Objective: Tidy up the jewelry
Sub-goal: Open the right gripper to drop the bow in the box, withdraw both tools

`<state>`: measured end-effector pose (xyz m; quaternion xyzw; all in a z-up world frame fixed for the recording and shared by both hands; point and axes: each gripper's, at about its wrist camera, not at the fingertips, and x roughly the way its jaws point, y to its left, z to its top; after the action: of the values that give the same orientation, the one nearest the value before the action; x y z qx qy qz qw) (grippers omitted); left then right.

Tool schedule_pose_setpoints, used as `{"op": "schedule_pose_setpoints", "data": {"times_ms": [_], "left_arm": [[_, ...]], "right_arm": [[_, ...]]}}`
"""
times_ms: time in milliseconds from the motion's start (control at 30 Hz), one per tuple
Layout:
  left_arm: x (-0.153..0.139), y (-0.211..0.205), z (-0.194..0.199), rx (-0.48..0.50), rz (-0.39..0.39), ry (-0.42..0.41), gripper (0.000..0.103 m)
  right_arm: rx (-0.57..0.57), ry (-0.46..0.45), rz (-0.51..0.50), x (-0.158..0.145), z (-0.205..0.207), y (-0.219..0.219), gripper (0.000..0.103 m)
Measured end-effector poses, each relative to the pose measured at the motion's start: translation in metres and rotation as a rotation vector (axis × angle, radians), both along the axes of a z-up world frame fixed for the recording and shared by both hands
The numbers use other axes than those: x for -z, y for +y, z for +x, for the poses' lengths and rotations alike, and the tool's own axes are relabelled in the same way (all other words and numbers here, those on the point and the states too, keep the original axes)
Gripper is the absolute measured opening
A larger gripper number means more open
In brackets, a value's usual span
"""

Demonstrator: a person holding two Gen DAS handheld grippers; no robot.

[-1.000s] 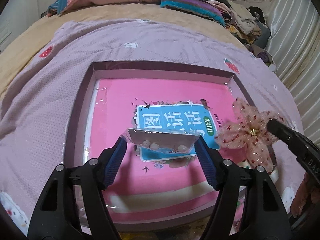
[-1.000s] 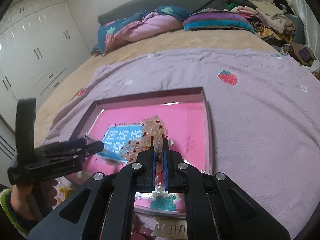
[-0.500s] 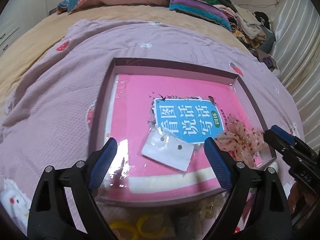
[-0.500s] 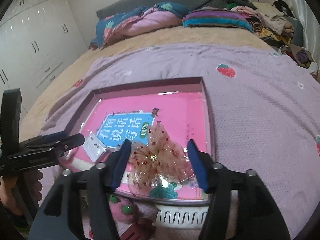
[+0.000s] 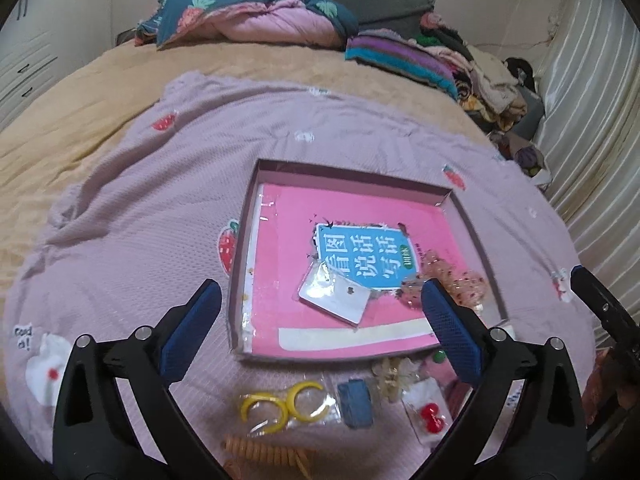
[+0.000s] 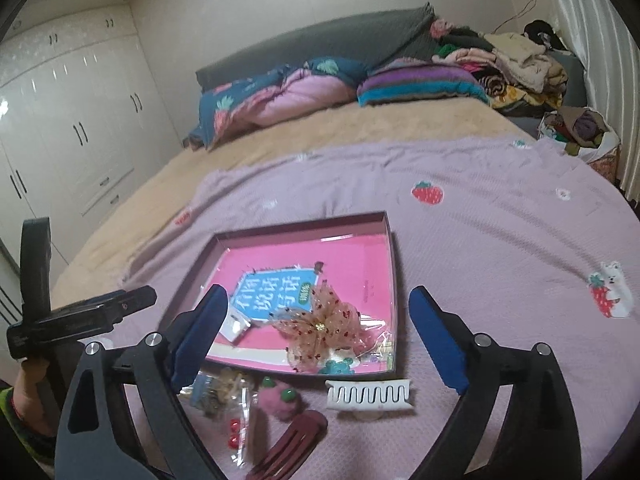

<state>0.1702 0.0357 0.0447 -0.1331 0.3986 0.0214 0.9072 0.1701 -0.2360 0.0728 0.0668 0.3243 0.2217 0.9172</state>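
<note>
- The sheer red-dotted bow (image 6: 324,330) and the small white earring card (image 5: 335,298) lie inside the shallow box (image 5: 466,216), on the pink book cover, the bow at its right near corner: apparently the collecting place for sorted jewelry.
- Just outside the box's near wall wait yellow hoops (image 5: 282,404), a white claw clip (image 6: 368,394), a pink pom-pom (image 6: 278,400) and a dark red clip (image 6: 292,446), seemingly unsorted.
- The left hand-held gripper (image 5: 320,332) and the right hand-held gripper (image 6: 320,334) have just been opening; both stand wide apart, pressing on nothing.
- The bagged pieces by the box are blurred; the spiral band at the left view's lower edge is cut off.
</note>
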Motion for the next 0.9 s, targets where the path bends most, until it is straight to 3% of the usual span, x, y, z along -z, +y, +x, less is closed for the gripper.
{"op": "schedule_pose_setpoints", "data": {"times_ms": [433, 900], "left_arm": [[-0.043, 0.013, -0.053, -0.013, 0.014, -0.1, 0.093], [-0.046, 0.012, -0.098, 0.008, 0.017, -0.133, 0.093]], "right_arm": [[-0.013, -0.123, 0.007, -0.053, -0.051, -0.005, 0.096], [-0.064, -0.176, 0.006, -0.07, -0.112, -0.001, 0.097]]}}
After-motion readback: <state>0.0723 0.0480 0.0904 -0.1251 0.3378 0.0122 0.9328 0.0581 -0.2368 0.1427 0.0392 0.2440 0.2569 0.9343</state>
